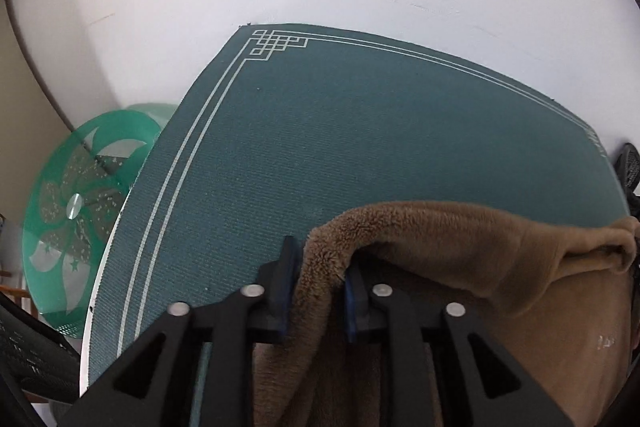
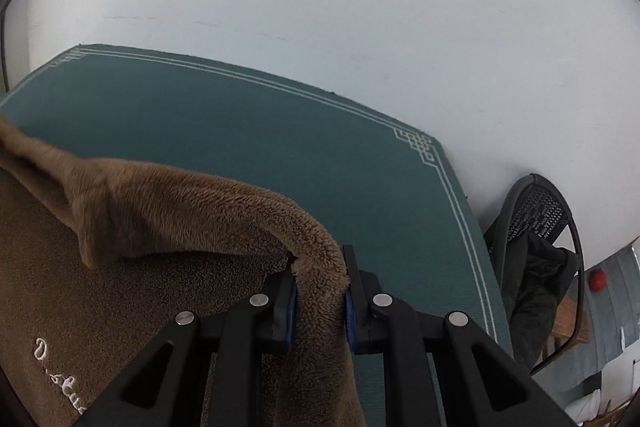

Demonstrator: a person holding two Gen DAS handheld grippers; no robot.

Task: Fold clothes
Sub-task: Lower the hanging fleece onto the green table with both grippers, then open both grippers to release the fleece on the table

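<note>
Embroidery on brown fleece garment (image 2: 132,211): I can read white cursive letters, "D" and then about "stu"; the rest is cut off by the picture edge.
Other readable text: I find none.

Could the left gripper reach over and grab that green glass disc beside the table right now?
Probably not as things stand. The left gripper is shut on the brown fleece garment, so it has no free grip. The green glass disc sits off the table mat's left edge, with nothing visibly blocking the way.
</note>
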